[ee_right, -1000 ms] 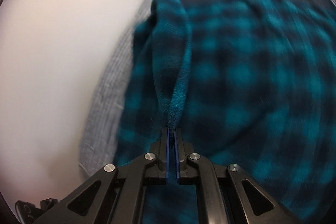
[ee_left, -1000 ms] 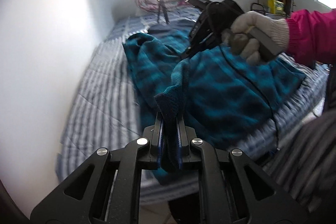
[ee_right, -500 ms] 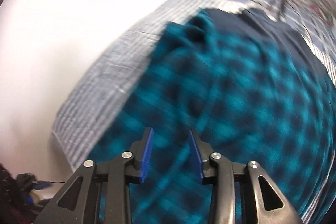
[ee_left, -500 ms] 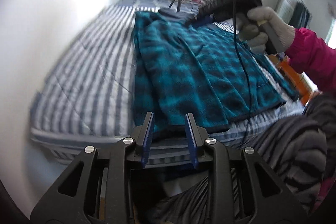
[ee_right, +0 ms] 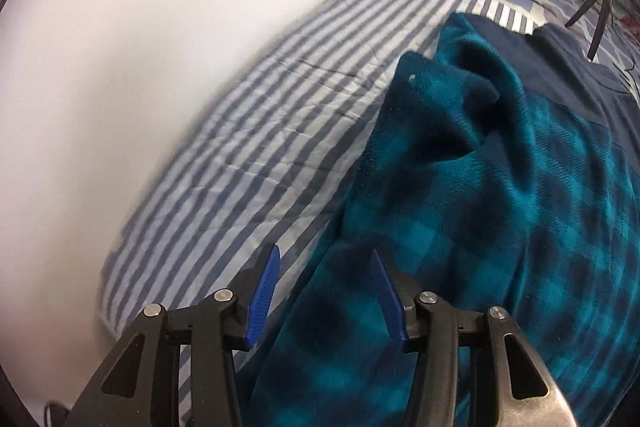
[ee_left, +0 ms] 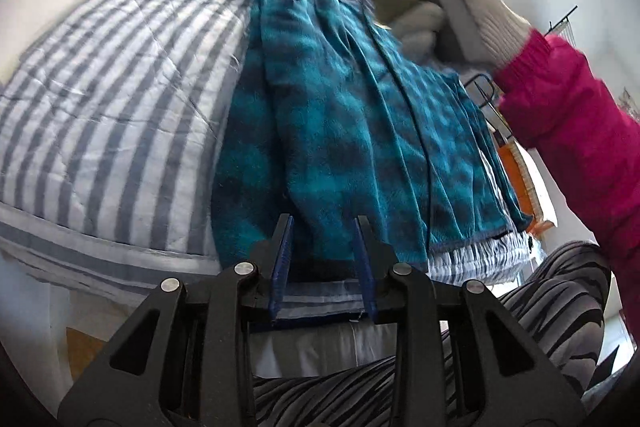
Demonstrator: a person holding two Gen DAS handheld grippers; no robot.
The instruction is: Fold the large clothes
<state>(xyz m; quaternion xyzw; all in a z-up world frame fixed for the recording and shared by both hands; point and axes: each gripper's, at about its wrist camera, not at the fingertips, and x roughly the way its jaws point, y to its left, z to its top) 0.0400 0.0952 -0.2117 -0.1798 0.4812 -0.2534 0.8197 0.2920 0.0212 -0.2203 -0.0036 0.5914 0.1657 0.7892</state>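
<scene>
Teal plaid garment [ee_left: 360, 131] lies along the striped bed's [ee_left: 120, 75] near edge; left gripper [ee_left: 322, 255] jaws apart and empty, right gripper [ee_right: 326, 291] jaws opening, empty.

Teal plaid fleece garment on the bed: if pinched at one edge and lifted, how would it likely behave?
The teal plaid garment would probably drape limply; it already lies in soft folds. Its fuzzy pile likely grips well. Spread wide over the striped bedding, it may drag.

Surface: I see a bed with a blue-and-white striped quilt [ee_right: 248, 131].
On it: teal plaid fleece garment [ee_right: 500, 211], spread flat; black tripod legs [ee_right: 596, 23], possibly a ring light's.
</scene>
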